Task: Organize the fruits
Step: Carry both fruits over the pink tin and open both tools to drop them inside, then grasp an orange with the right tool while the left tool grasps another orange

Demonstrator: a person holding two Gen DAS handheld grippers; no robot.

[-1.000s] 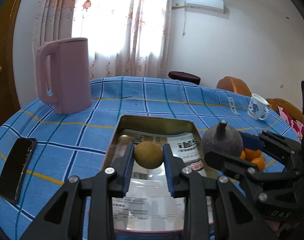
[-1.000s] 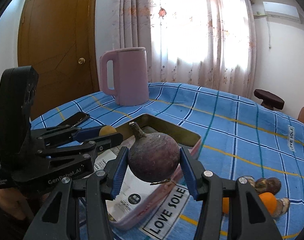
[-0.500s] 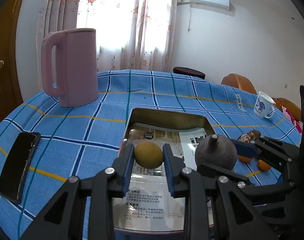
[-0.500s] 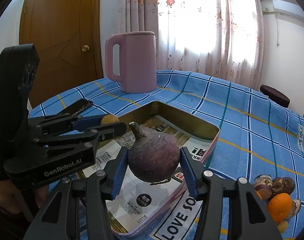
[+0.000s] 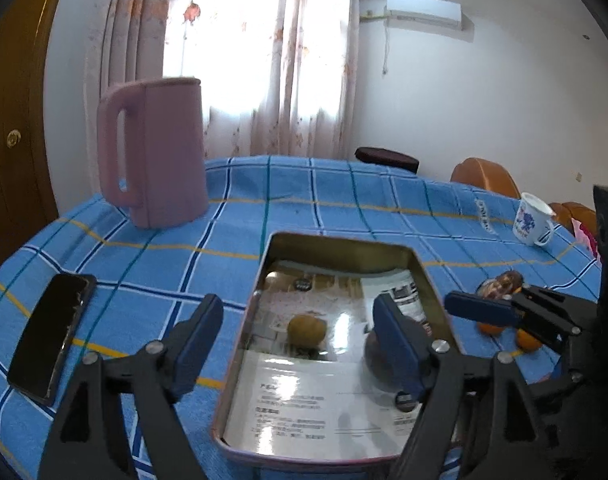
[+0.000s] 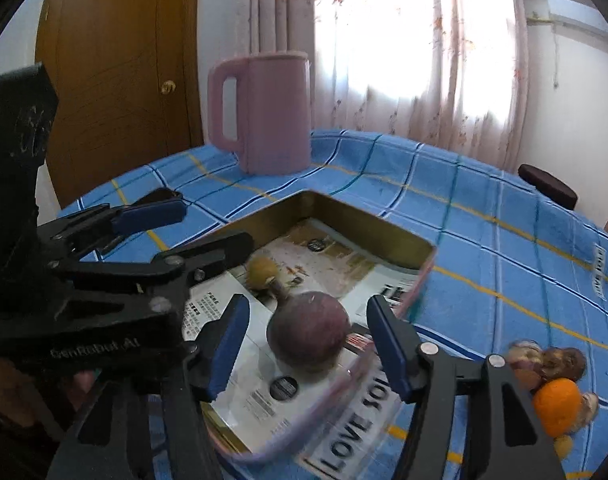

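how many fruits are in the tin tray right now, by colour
yellow-brown fruit: 1
dark purple fruit: 1
total in the tin tray: 2
Both claws are open and hold nothing.

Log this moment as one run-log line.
left gripper: open | right gripper: open | yellow fruit: in tin tray | purple fruit: in tray | oranges: on tablecloth
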